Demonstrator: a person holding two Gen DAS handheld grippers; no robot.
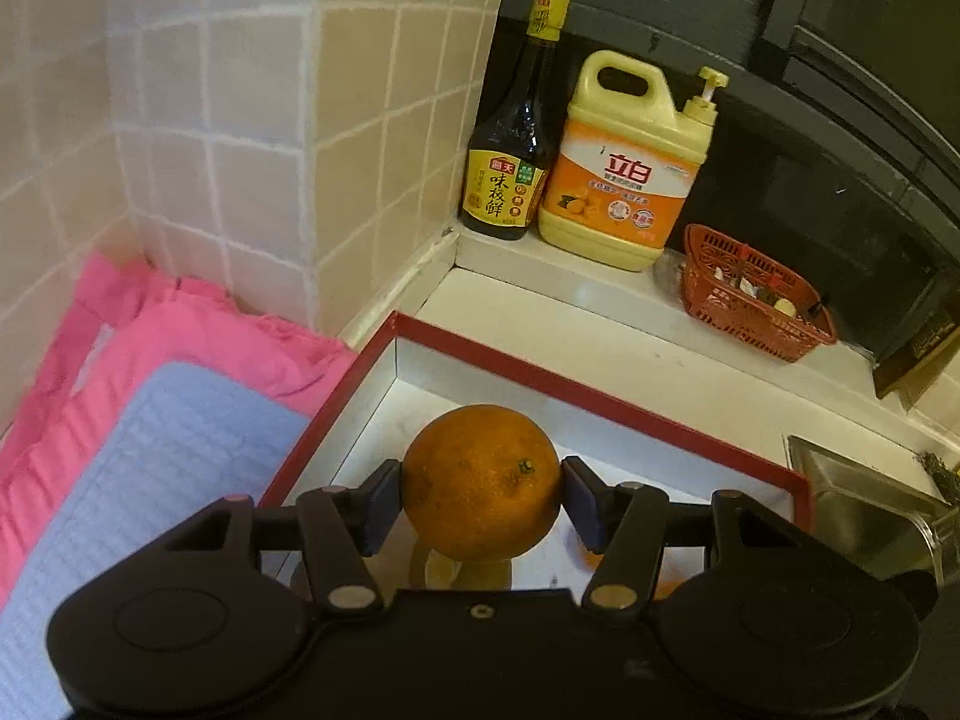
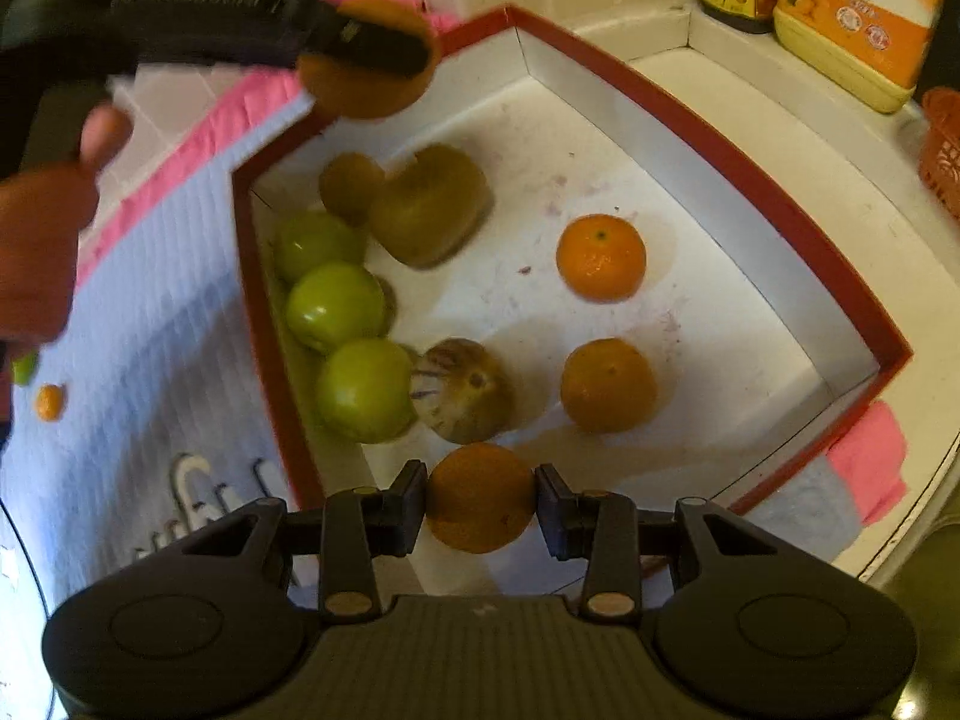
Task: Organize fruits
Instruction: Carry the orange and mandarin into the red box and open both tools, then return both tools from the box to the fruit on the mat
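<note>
Left gripper point(image 1: 482, 495) tilting steeply downward over red-rimmed box point(image 1: 336, 408), pads pressing both sides of large orange point(image 1: 480, 480). Right gripper point(image 2: 481, 501) pointing down into same box at near edge, pads clamping smaller orange point(image 2: 480, 498). My left hand point(image 2: 42, 252) gripping handle outside box's left wall, blurred.

Both fisheye views were dim and warm-toned, with straight lines bowed toward the edges and dark corners. In the left wrist view the tiled wall point(image 1: 210, 138) was blurred, while the bottle point(image 1: 510, 150) and jug point(image 1: 624, 168) labels stayed readable. In the right wrist view the hand point(image 2: 42, 240) and the left hand-held gripper point(image 2: 372, 54) were smeared by motion. Fruit cast soft shadows on the box point(image 2: 720, 138) floor; green fruit point(image 2: 333, 306) carried small highlights.
</note>
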